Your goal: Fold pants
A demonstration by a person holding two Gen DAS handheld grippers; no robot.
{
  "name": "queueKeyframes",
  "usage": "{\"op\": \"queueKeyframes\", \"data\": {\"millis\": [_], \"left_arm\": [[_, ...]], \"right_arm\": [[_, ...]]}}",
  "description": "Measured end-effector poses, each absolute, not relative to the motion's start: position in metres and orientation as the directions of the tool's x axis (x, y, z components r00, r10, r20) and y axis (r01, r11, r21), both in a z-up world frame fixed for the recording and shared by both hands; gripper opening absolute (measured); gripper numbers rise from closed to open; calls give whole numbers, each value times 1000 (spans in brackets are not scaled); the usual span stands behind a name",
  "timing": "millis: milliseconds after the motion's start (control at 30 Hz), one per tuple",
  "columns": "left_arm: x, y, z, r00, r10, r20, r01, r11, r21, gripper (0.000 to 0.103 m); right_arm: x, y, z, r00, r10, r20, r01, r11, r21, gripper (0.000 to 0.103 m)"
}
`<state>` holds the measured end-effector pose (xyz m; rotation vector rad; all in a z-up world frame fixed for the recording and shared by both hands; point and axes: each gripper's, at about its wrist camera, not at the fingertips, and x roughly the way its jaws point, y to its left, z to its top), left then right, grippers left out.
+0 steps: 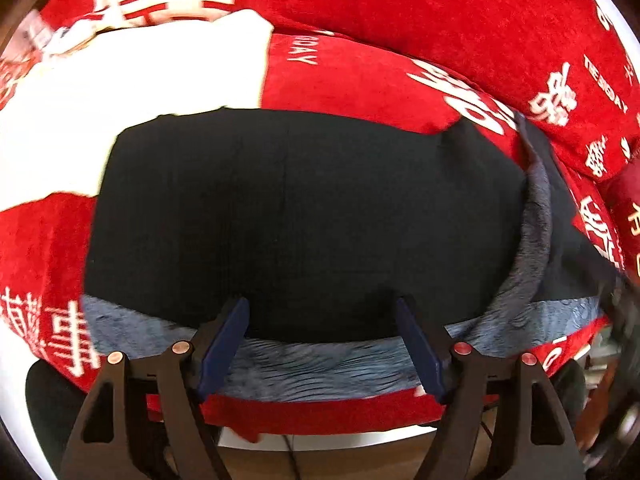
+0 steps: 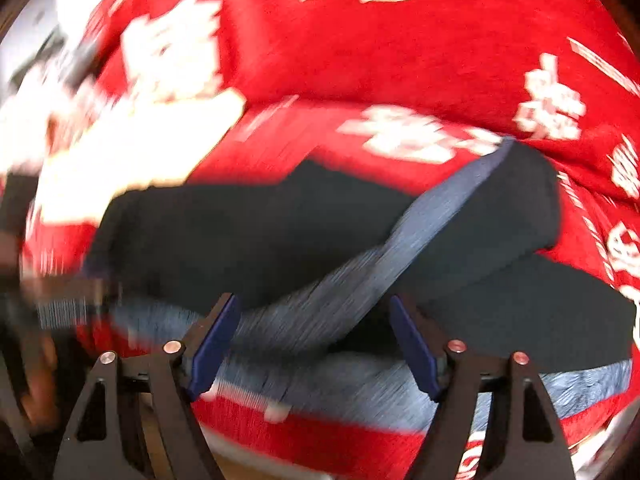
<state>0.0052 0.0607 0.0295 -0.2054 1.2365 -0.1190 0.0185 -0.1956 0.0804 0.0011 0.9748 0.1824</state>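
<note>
The black pants lie folded on a red bedspread, with their grey fleecy lining showing along the near edge and in a curved flap at the right. My left gripper is open and empty, its blue pads above the near edge of the pants. In the blurred right wrist view the pants show a grey lining band running diagonally across them. My right gripper is open and empty over the near edge, with the grey band between its fingers.
The red bedspread with white characters covers the surface, with a white patch at the left. The bed's near edge lies just below the pants. The other gripper shows blurred at the far right.
</note>
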Motion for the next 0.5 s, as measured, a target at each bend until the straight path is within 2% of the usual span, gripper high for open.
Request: {"op": "queueKeyframes", "data": {"millis": [67,167,233,300,367,400,467,500], "left_arm": [[7,43,34,335,-174,-926,14,984,-180,77],[9,18,37,324,-179,-929,73,984,-164,77],[10,8,34,308,-166,-937,91,985,-144,77],[9,-2,28,307,-118,-944,128,988,-82,82],[6,-10,26,319,-97,-943,166,985,-45,85],[6,-11,27,321,-92,-943,166,985,-40,85],[7,-10,27,314,-99,-944,161,986,-50,85],[8,-8,30,306,-114,-945,152,986,-70,85]], "right_arm": [[51,-210,80,538,75,-840,-71,997,43,92],[105,-231,61,437,-46,-898,54,998,-25,92],[131,-240,44,355,-67,-932,106,994,-31,92],[145,-247,23,238,-96,-966,139,988,-64,92],[144,-249,19,236,-103,-966,121,990,-76,89],[139,-250,23,255,-119,-960,124,988,-89,83],[125,-254,33,284,-83,-955,107,993,-54,39],[119,-257,36,297,-44,-954,105,994,-14,26]]}}
